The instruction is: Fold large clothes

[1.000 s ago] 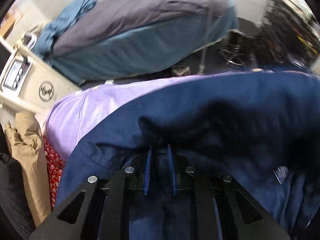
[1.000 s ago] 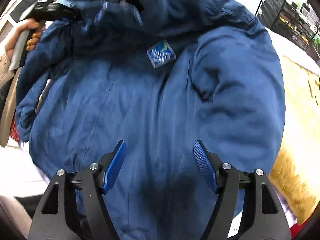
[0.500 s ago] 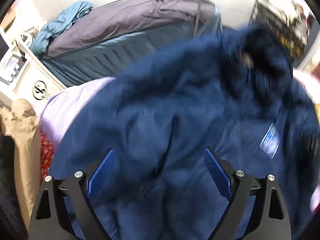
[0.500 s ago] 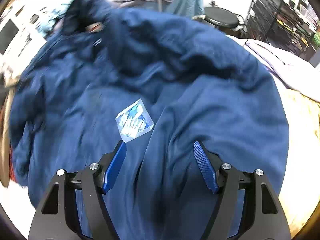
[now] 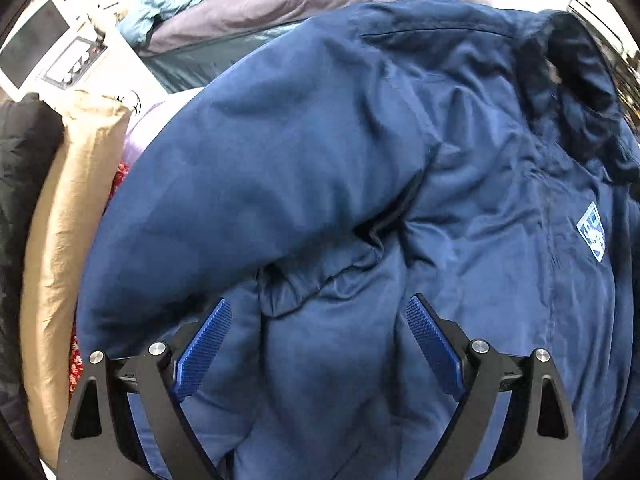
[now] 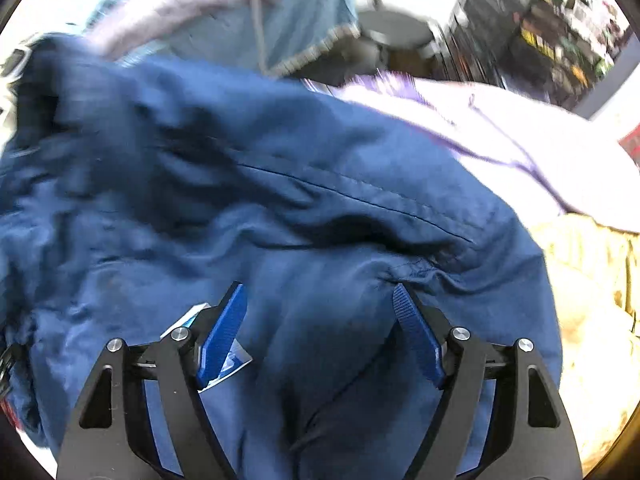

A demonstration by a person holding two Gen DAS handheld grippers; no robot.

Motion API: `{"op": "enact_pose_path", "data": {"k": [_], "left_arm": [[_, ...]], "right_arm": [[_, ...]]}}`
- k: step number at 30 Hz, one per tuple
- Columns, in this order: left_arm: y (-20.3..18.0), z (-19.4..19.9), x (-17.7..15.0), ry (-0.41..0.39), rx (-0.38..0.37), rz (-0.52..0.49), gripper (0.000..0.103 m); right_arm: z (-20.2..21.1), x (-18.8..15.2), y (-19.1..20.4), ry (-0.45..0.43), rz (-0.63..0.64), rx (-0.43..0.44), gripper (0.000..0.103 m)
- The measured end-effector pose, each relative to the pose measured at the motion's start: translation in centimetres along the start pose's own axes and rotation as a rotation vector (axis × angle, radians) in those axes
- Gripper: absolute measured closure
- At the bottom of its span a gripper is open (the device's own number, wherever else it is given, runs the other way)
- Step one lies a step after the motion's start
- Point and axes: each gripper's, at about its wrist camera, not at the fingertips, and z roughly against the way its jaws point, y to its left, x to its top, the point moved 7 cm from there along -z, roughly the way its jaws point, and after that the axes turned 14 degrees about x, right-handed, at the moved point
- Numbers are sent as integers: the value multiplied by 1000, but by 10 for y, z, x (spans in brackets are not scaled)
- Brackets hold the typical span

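A large navy blue jacket (image 5: 360, 168) lies spread over a pile of clothes and fills most of both views. Its dark collar (image 5: 576, 80) is at the upper right and a pale blue chest badge (image 5: 594, 236) is at the right. My left gripper (image 5: 318, 312) hangs open just above the jacket's front, beside a sleeve that lies folded over it. In the right wrist view the jacket (image 6: 280, 200) is blurred. My right gripper (image 6: 318, 300) is above it, its jaws opening, with only flat cloth under them. The badge (image 6: 224, 360) shows behind the left finger.
A tan garment (image 5: 64, 248) and a black one (image 5: 20, 184) lie at the left, with red patterned cloth (image 5: 76, 360) beneath. A lilac garment (image 6: 500, 132) and a yellow fleecy one (image 6: 592, 300) lie at the right. Grey and teal bedding (image 5: 248, 12) is behind, dark shelves (image 6: 540, 32) far right.
My left gripper let go of the jacket and opened wide. The jacket dropped flat onto the pile. Both grippers slid across it, and the badge moved toward the right gripper's left finger.
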Motion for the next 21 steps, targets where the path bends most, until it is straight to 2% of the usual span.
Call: {"op": "enact_pose_path", "data": {"k": [4,10,15,18,21], "left_arm": [[-21,21,-30,0,-36,-47,16],[-61,49,-71,-11,-80,-122,16],[-73,63,-102,6,-135,-148,16],[-74,70,-115,3,-140,-158,16],[-74,74,-124,2,-140,-173,16]], "right_arm": [[46,-36,22,-46,36,84,22],[98,-106,10,-65,-21,83,22],[132,-151,-30,-79,-161,69,22],[154,-184,-68,-97,-287,47,22],[168,-217,-102,-98,-415,62,22]]}}
